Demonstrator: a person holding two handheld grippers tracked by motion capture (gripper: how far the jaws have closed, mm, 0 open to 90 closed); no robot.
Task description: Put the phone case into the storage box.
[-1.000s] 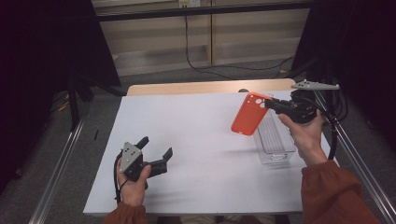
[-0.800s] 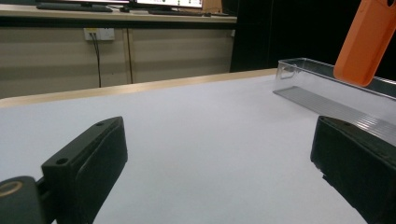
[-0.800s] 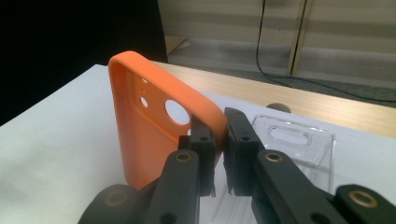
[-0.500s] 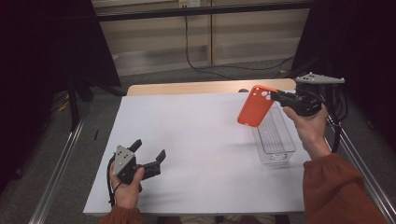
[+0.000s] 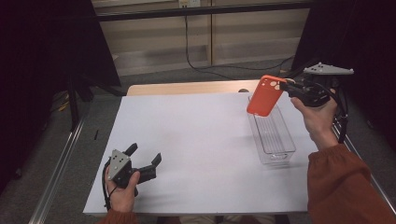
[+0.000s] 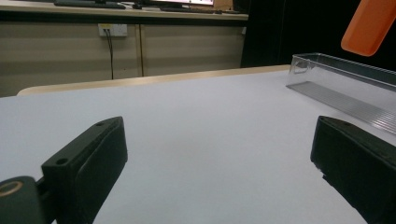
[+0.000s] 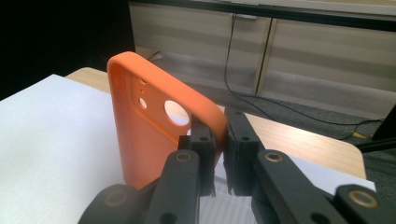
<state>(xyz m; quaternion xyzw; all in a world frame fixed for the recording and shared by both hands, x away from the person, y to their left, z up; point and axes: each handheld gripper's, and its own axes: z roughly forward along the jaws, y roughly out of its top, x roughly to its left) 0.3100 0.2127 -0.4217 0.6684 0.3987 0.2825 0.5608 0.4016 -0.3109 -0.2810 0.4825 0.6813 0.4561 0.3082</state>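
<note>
1. The phone case (image 5: pixel 265 95) was seen as a bright orange shell with rounded corners, a raised rim around a hollow inside, and a cluster of round camera holes near its upper end; in the right gripper view (image 7: pixel 154 126) one large hole and two smaller ones were made out.
2. Its long axis was held roughly upright in the high view, tilted a little, with the camera end uppermost and the plain end lowest.
3. The case was held in the air over the far end of a clear plastic tray (image 5: pixel 279 149), apart from it, above the right side of the white table sheet (image 5: pixel 196 140). In the left gripper view only the lower corner of the case (image 6: pixel 370 25) was caught, above the tray (image 6: pixel 341 84).
4. The right gripper (image 5: pixel 288 88) was closed on the case's edge near the camera end: in the right gripper view (image 7: pixel 219 140) the rim was pinched between the two black jaws, and the body of the case was hung to the left of them.
5. The case was thus placed just left of the right gripper in the high view, touching it at the jaws.
6. The left gripper (image 5: pixel 144 157) was rested near the front left of the sheet, well apart from the case, with its jaws spread wide and nothing between them.
</note>
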